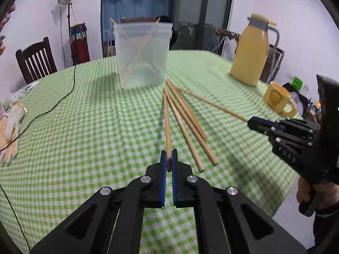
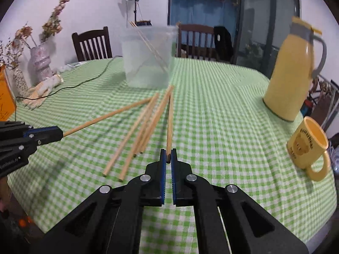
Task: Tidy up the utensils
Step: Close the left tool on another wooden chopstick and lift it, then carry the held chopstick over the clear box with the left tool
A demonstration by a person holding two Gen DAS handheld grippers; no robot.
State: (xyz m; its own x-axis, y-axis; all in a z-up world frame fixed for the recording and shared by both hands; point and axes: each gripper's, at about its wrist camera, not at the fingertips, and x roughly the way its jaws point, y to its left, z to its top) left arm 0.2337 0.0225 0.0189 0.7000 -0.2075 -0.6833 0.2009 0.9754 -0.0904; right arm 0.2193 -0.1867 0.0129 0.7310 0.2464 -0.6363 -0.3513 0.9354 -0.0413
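Left gripper: jaws closed, blue pads clamped on a thin stick, pointing forward and downward. Right gripper: same pose, also clamped on a stick; a hand grips its handle

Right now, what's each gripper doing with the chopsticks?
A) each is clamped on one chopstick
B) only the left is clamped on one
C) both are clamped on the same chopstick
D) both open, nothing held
A: the left gripper is shut on one chopstick, and the right gripper is shut on another chopstick; the loose chopsticks lie on the tablecloth before the plastic container.
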